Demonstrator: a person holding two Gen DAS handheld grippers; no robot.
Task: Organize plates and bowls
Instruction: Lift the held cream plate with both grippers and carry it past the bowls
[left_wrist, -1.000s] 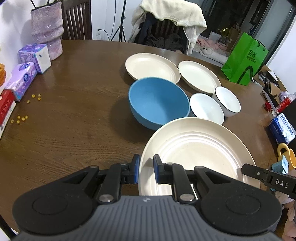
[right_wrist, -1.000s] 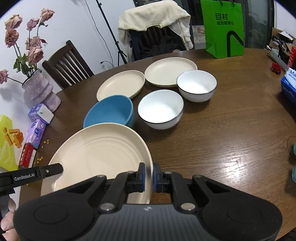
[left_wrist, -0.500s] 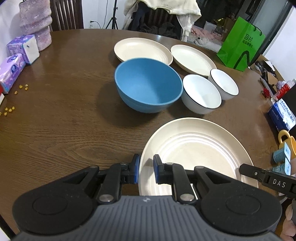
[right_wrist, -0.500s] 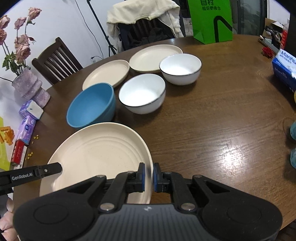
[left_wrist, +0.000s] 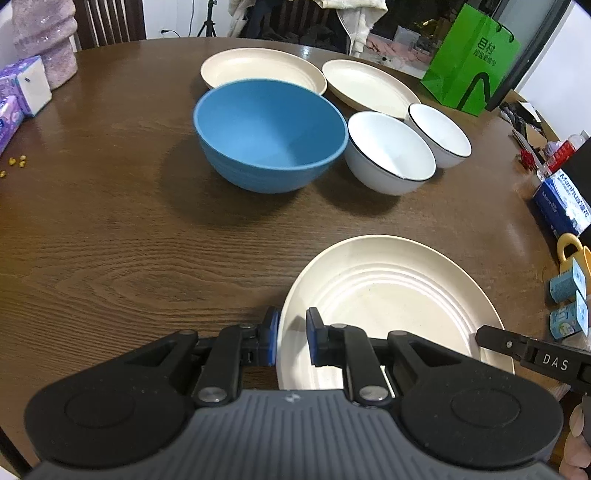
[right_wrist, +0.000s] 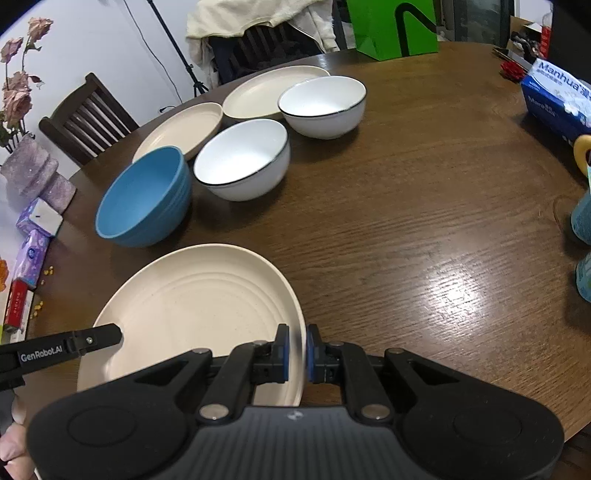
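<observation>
A: Blue-padded fingers (left_wrist: 272, 341) of the left gripper (left_wrist: 291, 341) and the right gripper (right_wrist: 294, 352) each clamp the cream plate (left_wrist: 388, 306) rim, lower frame centre.

B: Step?

A: Placement, apparently: plate low over the tabletop (left_wrist: 129, 240). Set it down, release; blue bowl (left_wrist: 269, 136) lies upper centre.

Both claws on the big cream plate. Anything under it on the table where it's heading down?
Nothing visible. The left claw and right claw each clamp the cream plate by its rim; the table around it is bare. The blue bowl sits well beyond.
</observation>
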